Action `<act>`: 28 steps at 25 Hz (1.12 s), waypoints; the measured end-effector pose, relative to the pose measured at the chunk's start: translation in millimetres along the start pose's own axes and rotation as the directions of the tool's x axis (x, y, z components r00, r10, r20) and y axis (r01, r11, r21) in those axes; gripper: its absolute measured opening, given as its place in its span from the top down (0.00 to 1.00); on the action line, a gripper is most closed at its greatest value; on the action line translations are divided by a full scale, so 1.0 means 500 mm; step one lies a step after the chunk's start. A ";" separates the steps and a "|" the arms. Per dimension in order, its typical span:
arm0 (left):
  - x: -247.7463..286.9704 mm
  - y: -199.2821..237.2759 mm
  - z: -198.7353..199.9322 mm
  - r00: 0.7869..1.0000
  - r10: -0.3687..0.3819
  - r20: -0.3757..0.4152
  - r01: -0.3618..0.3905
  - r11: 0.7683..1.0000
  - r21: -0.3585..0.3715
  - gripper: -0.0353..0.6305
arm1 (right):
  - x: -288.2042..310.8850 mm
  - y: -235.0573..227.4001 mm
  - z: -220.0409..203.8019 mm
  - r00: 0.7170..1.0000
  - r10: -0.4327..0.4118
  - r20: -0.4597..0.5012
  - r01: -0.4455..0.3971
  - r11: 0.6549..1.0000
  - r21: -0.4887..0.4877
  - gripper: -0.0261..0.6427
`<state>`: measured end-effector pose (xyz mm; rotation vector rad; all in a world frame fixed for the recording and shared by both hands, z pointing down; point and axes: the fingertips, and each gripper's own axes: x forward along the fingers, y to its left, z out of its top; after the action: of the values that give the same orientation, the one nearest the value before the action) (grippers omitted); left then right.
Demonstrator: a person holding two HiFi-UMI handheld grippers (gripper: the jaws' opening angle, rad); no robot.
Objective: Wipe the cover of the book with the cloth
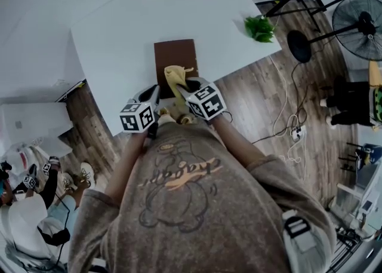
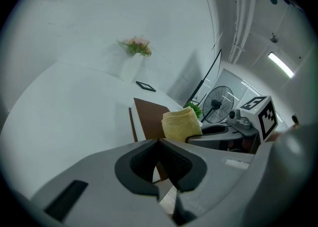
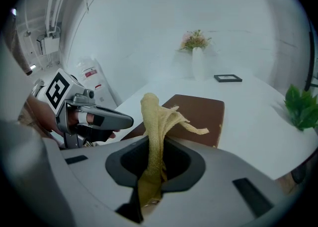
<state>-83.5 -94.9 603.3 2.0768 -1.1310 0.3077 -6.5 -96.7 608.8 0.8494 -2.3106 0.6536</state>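
The right gripper (image 3: 149, 186) clamps the cloth (image 3: 151, 121) above the book (image 3: 198, 109) (left gripper (image 2: 166, 171) closed, empty); wiping looks yet to start

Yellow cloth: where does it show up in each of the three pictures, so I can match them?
Head view: yellow cloth at centre, over the near end of the brown book, pinched by the right gripper.
Left gripper view: right of centre, in front of the book.
Right gripper view: centre, rising from between the jaws.
Shared landmark: the book, seen in all three.
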 end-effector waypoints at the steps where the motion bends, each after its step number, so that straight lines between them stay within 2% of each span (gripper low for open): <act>1: 0.003 -0.003 0.000 1.000 -0.006 -0.003 0.006 1.000 0.004 0.94 | -0.005 -0.006 -0.002 1.000 -0.010 0.003 0.010 1.000 0.006 0.86; 7: 0.021 -0.013 -0.001 0.999 -0.025 -0.026 0.026 0.999 0.032 0.94 | -0.039 -0.051 -0.021 0.997 -0.073 0.017 0.072 0.995 0.062 0.86; 22: 0.052 -0.022 0.009 0.998 -0.046 -0.052 0.049 0.998 0.046 0.94 | -0.115 -0.154 -0.071 0.983 -0.183 0.013 0.179 0.973 0.146 0.86; 28: 0.062 -0.023 0.011 0.996 -0.060 -0.072 0.064 0.997 0.051 0.94 | -0.129 -0.229 -0.036 0.972 -0.235 0.013 0.230 0.959 0.164 0.86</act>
<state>-56.7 -114.2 609.8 2.1262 -1.0246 0.3811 120.0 -136.7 605.7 1.1942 -2.1614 0.7334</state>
